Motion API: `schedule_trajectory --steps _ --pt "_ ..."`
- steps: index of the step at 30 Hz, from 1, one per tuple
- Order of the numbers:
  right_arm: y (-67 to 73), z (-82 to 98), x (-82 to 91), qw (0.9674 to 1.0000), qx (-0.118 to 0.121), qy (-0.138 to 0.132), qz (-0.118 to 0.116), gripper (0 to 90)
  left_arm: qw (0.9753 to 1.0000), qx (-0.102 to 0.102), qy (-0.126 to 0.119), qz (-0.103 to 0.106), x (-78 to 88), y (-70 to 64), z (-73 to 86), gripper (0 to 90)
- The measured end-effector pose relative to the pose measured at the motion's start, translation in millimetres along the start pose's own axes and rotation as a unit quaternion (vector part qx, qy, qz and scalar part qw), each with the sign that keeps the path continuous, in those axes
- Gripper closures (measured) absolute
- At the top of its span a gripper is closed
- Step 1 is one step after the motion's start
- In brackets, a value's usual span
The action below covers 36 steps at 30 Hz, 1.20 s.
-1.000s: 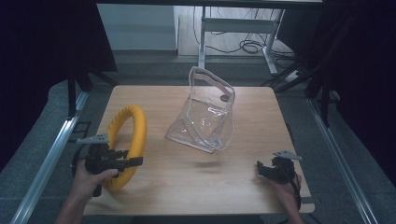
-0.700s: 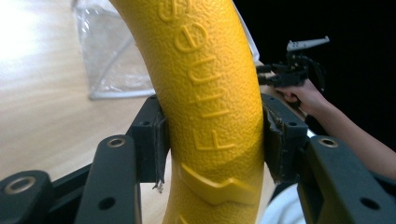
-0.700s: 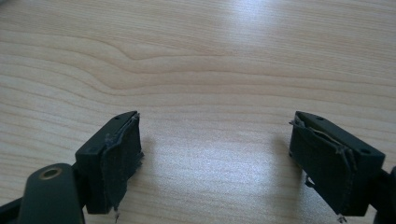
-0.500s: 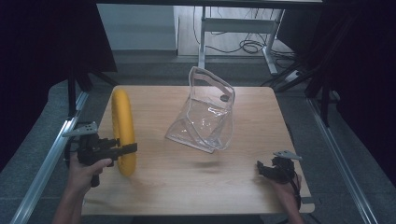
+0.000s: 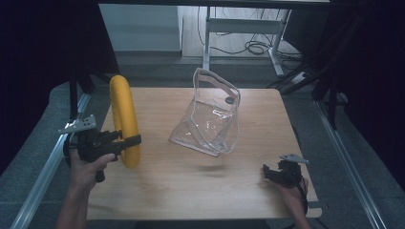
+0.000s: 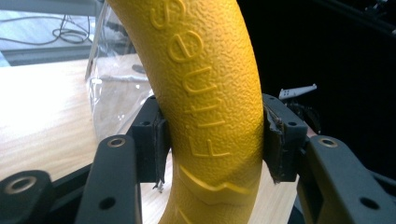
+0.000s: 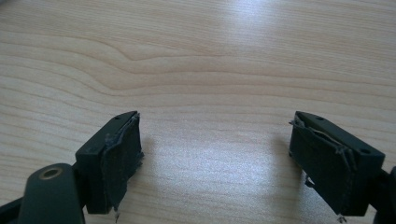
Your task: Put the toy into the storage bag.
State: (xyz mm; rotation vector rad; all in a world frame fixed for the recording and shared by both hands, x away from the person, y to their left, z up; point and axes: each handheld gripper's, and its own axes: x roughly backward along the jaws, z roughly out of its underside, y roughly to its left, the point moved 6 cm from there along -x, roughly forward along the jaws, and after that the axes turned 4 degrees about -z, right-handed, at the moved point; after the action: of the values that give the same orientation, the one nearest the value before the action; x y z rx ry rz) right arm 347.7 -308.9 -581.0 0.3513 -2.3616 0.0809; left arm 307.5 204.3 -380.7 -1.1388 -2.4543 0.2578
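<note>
Yellow ring (image 5: 125,120) now upright in left jaws, clear bag (image 5: 210,114) beside; right jaws apart.

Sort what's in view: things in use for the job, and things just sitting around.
In use:
- yellow ring, upright, clamped in the left gripper
- clear bag, open-topped, likely its destination

Idle:
- right gripper, jaws open, at the table
- cables on the floor beyond

Setting: lab or test studio. Evidence: light wooden square table (image 5: 191,191) on grey carpet floor (image 5: 344,157), black curtains (image 5: 43,43) around, loose black cables (image 5: 248,46), metal desk frame (image 5: 239,24) behind
</note>
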Motion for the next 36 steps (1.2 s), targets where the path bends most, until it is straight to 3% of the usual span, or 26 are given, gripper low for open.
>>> schedule_trajectory --steps 10,36 --pt "0.0 -0.1 0.0 1.0 -0.001 0.0 0.0 16.7 0.9999 -0.008 -0.012 -0.004 -9.6 -2.5 -7.8 48.8" --pt "-0.4 -0.6 -0.3 1.0 -0.007 0.001 0.003 16.7 0.9985 -0.027 -0.038 0.027 -25.6 -25.9 -47.9 48.9"
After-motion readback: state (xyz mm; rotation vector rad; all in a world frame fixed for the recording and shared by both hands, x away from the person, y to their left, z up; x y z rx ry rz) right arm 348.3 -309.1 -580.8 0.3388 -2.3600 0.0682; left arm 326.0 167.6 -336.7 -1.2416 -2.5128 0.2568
